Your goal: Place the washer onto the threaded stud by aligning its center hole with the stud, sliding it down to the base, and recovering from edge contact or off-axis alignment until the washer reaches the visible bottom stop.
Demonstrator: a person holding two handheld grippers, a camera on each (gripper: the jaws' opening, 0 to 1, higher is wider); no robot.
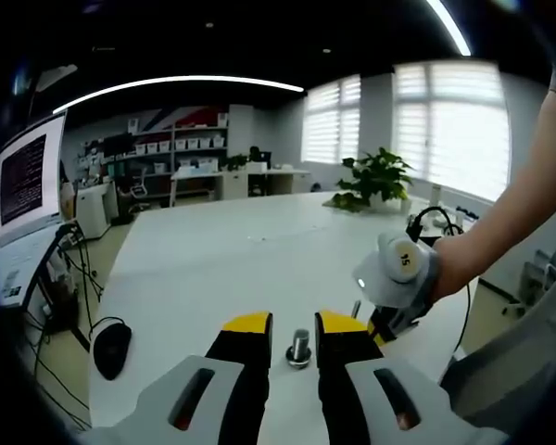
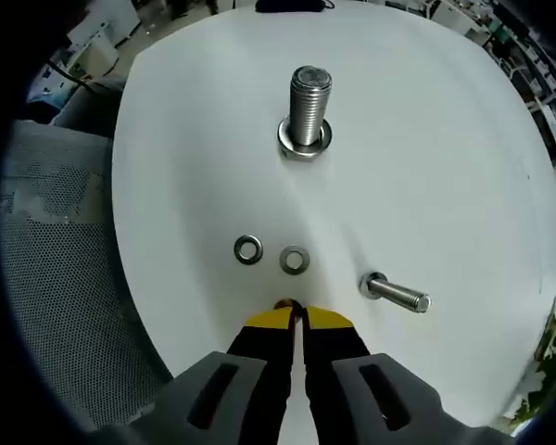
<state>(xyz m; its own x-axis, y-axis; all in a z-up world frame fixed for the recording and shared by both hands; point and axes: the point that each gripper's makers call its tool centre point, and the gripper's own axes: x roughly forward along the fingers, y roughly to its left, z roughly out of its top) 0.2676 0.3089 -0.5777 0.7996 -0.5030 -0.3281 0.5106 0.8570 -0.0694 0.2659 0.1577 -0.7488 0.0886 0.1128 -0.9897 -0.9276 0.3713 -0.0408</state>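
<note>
In the right gripper view a threaded stud (image 2: 309, 97) stands upright on the white table (image 2: 426, 167), with a washer (image 2: 305, 141) around its base. Two loose washers (image 2: 248, 248) (image 2: 295, 260) lie flat nearer my right gripper (image 2: 296, 311), whose jaws are shut on a small brownish piece at the tips, apparently a washer seen edge-on. In the left gripper view my left gripper (image 1: 295, 326) is open, and the stud (image 1: 299, 348) stands in line with its gap, beyond the tips. The right gripper (image 1: 398, 273), in a person's hand, hovers right of the stud.
A second bolt (image 2: 396, 295) lies on its side right of the loose washers. A black mouse (image 1: 111, 345) rests near the table's left edge and a monitor (image 1: 23, 181) stands beyond it. A potted plant (image 1: 375, 181) sits at the far side. A grey mesh chair (image 2: 65, 278) is beside the table.
</note>
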